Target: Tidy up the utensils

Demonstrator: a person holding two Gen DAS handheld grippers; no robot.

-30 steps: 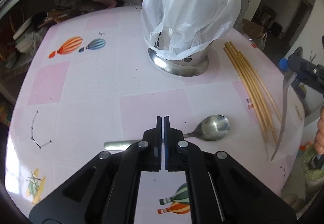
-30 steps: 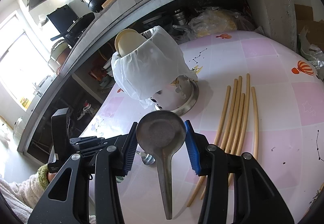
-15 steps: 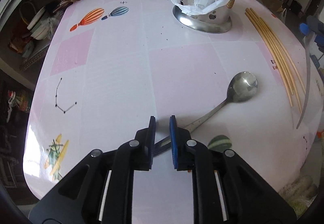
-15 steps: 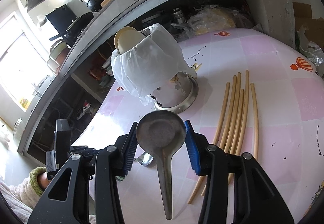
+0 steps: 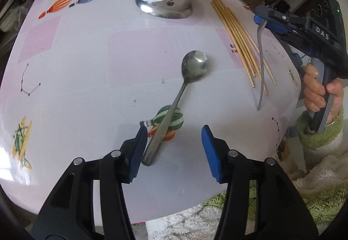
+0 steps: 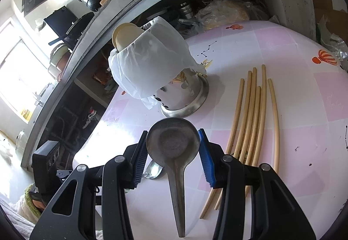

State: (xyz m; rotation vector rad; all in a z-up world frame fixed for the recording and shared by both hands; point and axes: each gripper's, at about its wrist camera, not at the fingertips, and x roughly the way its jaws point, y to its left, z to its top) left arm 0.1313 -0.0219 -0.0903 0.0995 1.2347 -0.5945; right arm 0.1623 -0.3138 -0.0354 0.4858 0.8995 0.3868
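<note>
A steel spoon [image 5: 191, 68] lies on the pink tablecloth [image 5: 76, 66], bowl toward the utensil holder. Its handle end rests between the fingers of my left gripper [image 5: 171, 148], close to the left pad; the jaws are opening and do not press on it. My right gripper [image 6: 173, 146] is shut on the bowl of a second, duller spoon [image 6: 173, 142], held above the table with its handle hanging toward the camera. The left wrist view shows that gripper [image 5: 261, 20] and its spoon [image 5: 262, 62] at the right. The holder [image 6: 184, 96] is a perforated steel cup under a white plastic bag [image 6: 150, 62].
Several bamboo chopsticks [image 5: 239, 40] lie side by side right of the holder, also seen as chopsticks [image 6: 250, 122] beside my right gripper. A hand [image 5: 315, 88] in a green cuff grips the right tool. The table's near edge [image 5: 195, 207] runs below my left fingers, over a fluffy rug.
My left gripper went from shut to open and drew back along the lying spoon to its handle end, tilting further down. My right gripper and its spoon stayed put.
</note>
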